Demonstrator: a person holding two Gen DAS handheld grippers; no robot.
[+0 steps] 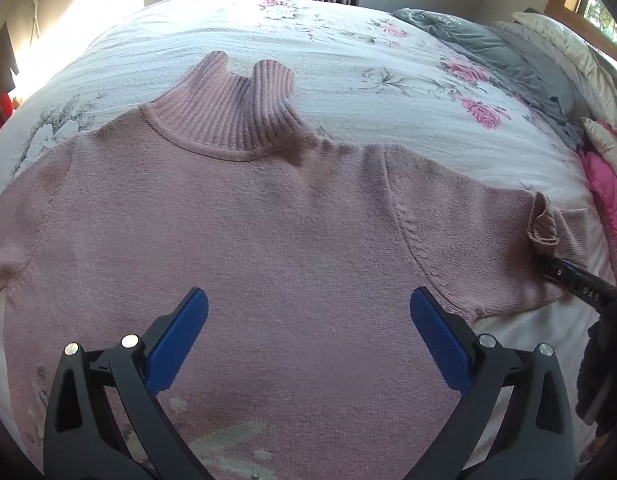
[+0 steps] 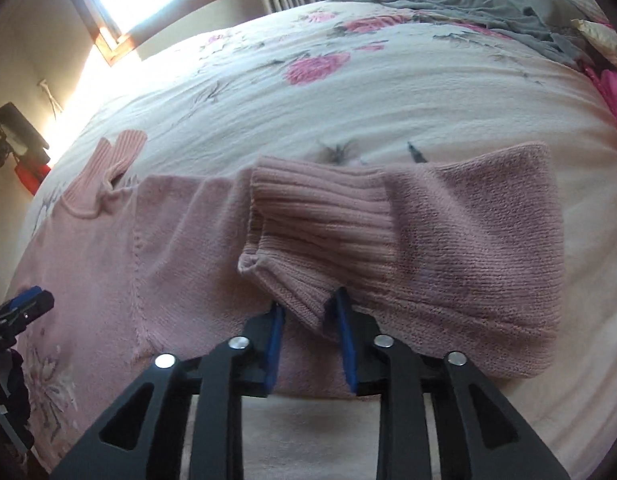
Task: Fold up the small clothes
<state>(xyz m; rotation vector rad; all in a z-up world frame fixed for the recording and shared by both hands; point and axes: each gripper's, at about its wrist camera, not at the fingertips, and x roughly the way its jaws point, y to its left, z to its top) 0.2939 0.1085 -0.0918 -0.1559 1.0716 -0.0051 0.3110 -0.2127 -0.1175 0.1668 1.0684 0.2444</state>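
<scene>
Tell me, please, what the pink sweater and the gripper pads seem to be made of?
The pink sweater looks like soft matte knit yarn, wool or acrylic: visible stitch rows and a ribbed cuff. The blue pads look like textured rubber or plastic, with a fine grain; I cannot tell which.

Pink sweater [image 1: 244, 232] lies flat, front up, on a floral bedspread [image 1: 348, 52], ribbed collar [image 1: 236, 108] pointing away. Left gripper [image 1: 308, 312] hangs over the sweater's lower body, blue pads [image 1: 180, 344] spread wide, nothing between them. Right sleeve cuff [image 1: 542, 228] is bunched and lifted at the right edge, with the right gripper [image 1: 548, 264] at it. Grey blanket [image 1: 508, 52] piled at far right.
</scene>
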